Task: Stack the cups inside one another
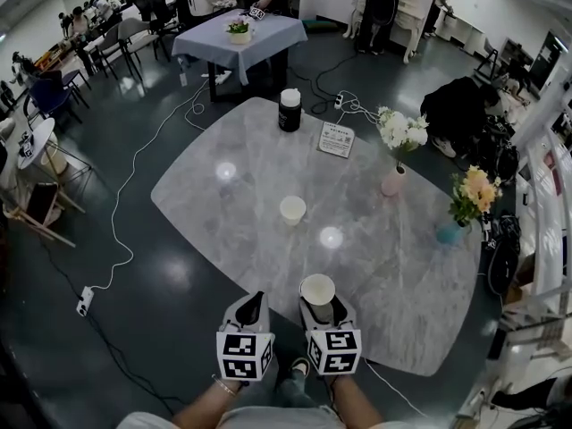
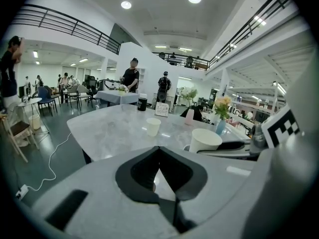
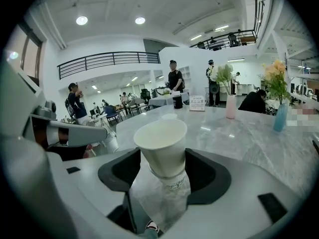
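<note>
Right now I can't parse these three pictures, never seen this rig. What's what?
There is no robot. A person holds a two-jaw gripper in each hand. The overhead picture comes from a camera on the person's head. The other two come from cameras riding on each gripper, looking along its jaws. The left gripper is shut and empty. The right gripper is clamped on a white paper cup. A second cup stands farther out on the grey table, with a black bottle, a sign card, a pink vase and a blue vase.

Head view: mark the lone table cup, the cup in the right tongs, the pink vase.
lone cup [image 1: 292, 208], head view, its mouth.
held cup [image 1: 317, 289], head view, its mouth.
pink vase [image 1: 391, 183], head view, its body.
</note>
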`<state>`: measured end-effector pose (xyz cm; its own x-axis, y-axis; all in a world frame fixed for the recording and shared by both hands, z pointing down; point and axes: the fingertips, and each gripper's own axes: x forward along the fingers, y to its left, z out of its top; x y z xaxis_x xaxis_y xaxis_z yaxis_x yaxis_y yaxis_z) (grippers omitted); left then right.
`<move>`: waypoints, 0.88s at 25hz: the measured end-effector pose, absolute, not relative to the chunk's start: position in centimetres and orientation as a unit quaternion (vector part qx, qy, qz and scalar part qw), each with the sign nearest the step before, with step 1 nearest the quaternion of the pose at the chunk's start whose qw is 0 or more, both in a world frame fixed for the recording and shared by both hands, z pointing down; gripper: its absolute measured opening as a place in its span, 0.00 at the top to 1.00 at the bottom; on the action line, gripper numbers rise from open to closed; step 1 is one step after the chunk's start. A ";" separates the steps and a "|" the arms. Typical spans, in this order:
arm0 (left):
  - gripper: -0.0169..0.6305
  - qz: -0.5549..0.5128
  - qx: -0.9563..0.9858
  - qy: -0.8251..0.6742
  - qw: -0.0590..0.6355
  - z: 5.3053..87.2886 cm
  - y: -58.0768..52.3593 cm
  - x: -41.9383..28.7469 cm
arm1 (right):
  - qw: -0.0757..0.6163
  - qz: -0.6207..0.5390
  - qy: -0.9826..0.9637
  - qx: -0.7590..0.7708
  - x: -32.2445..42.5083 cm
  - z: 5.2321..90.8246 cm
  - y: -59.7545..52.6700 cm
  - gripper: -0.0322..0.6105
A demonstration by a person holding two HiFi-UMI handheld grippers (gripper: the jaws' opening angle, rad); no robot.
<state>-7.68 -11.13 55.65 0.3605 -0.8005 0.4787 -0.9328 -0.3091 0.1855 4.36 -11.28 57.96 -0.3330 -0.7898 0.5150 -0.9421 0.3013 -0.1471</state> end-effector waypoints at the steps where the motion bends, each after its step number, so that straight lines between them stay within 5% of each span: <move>1: 0.98 0.151 0.794 -0.546 0.221 55.8 -11.1 -7.8 | 0.177 0.217 -0.787 0.549 4.3 58.1 -11.3 0.58; 22: 0.98 0.142 0.794 -0.550 0.219 55.2 -10.9 -6.6 | 0.157 0.211 -0.776 0.573 6.7 56.2 -10.9 0.58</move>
<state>-6.62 -10.93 55.19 0.3553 -0.8104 0.4659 -0.9346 -0.3002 0.1907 6.69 -10.88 56.23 -0.2940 -0.8235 0.4852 -0.9558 0.2539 -0.1481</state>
